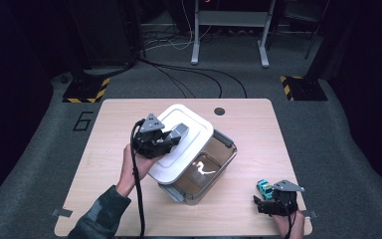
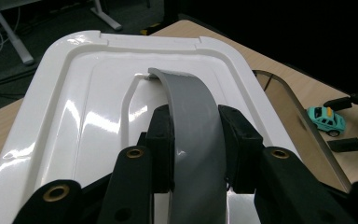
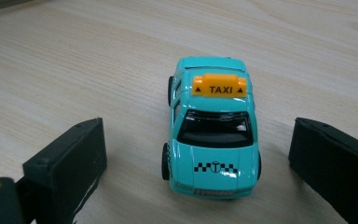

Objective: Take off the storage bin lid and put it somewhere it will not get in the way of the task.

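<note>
Left gripper clamps the grey handle of a white lid, held partly off a clear storage box. Right gripper, jaws apart, straddles a turquoise toy taxi on the table; closing on it likely comes next

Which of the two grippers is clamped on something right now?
The left gripper, shut on the lid's grey handle. The right gripper stands open around the toy taxi.

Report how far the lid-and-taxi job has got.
Done: the left gripper is shut on the grey handle and the white lid sits skewed, baring part of the clear box. In hand: moving the lid. Left: the toy taxi stands on the table between the open right gripper's fingers, ungrasped.
</note>
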Demonstrator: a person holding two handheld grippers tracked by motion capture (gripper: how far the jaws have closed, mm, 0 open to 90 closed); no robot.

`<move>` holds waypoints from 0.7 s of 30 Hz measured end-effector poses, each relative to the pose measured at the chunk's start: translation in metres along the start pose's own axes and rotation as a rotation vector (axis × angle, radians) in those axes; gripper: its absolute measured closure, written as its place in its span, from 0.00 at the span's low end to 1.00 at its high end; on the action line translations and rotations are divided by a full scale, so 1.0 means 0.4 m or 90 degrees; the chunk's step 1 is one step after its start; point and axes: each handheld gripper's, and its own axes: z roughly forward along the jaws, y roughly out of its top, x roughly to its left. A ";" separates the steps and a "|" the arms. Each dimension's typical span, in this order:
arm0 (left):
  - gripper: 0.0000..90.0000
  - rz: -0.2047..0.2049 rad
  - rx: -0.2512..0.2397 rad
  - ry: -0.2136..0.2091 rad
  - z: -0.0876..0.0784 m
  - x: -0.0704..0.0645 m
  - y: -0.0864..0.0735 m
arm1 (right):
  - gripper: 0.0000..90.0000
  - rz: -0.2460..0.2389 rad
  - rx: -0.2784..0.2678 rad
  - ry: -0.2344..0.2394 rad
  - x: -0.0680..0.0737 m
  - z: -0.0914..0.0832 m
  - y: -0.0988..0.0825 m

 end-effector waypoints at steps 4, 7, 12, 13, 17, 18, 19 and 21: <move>0.75 -0.005 -0.010 0.012 -0.020 0.023 -0.004 | 0.04 -0.003 -0.001 0.000 -0.001 0.000 0.000; 0.75 -0.007 -0.012 0.020 -0.029 0.036 -0.008 | 0.04 -0.002 -0.001 0.000 -0.001 0.000 0.000; 0.75 -0.029 -0.010 0.044 -0.058 0.083 -0.026 | 0.04 -0.002 0.000 0.000 0.000 0.000 0.000; 0.75 -0.030 -0.011 0.050 -0.064 0.091 -0.029 | 0.04 -0.002 0.000 -0.001 -0.001 0.000 0.000; 0.75 -0.045 -0.019 0.065 -0.081 0.117 -0.039 | 0.04 -0.005 -0.001 -0.001 -0.001 0.000 0.000; 0.75 -0.048 -0.020 0.068 -0.085 0.124 -0.041 | 0.04 -0.005 -0.001 -0.001 -0.001 0.000 0.000; 0.75 -0.048 -0.020 0.068 -0.085 0.124 -0.041 | 0.04 -0.005 -0.001 -0.001 -0.001 0.000 0.000; 0.75 -0.059 -0.021 0.080 -0.089 0.142 -0.048 | 0.04 -0.005 -0.001 -0.002 -0.001 0.000 0.000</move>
